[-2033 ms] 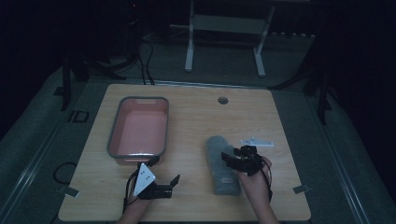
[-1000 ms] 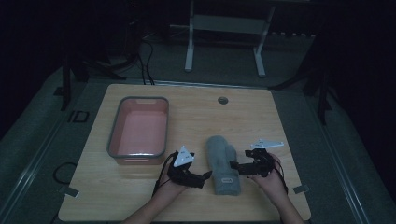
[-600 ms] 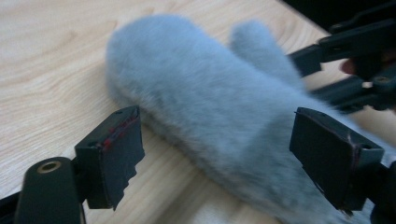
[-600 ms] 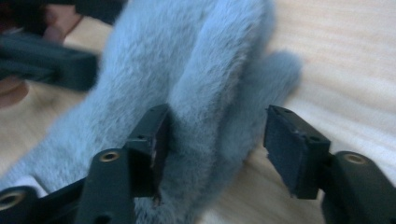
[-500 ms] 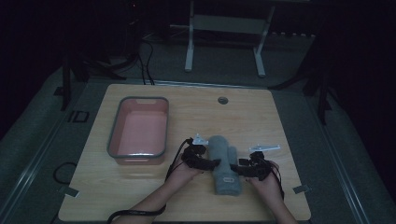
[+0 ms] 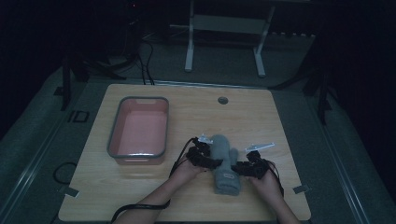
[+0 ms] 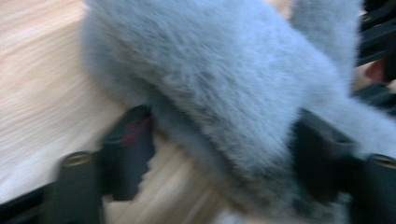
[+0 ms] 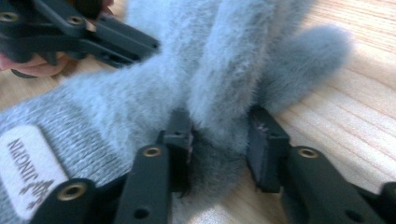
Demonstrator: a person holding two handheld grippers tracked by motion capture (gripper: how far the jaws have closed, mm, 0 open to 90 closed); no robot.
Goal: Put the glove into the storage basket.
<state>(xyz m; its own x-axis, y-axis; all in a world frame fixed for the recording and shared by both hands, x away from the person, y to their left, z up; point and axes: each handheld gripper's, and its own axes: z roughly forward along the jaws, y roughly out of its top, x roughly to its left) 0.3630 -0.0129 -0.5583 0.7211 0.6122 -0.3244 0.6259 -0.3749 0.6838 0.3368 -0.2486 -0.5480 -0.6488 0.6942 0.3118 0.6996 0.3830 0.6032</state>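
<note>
A grey fuzzy mitten (image 6: 226,169) lies on the wooden table, its ribbed cuff and label toward the person. My left gripper (image 6: 212,162) is at its left edge. In the left gripper view the mitten (image 7: 224,84) sits between the jaws of the left gripper (image 7: 224,158), which have just been closing; one pad is sunk in the fur, the other only brushes it. My right gripper (image 6: 239,169) is on the right side. Its jaws have also just been closing, and the right gripper (image 8: 219,144) pinches the mitten's thumb (image 8: 224,93). The left gripper (image 8: 93,37) shows beyond.
A pink bin (image 6: 112,140) with a grey rim stands on the left half of the table. A round cable hole (image 6: 222,100) is near the far edge. Bare wood lies right of the mitten. Cables trail from both grippers toward the front edge.
The left hand came in from beside the bin to the mitten's left edge. The right hand dropped onto the mitten's right side. Both pairs of jaws narrowed around the fur.
</note>
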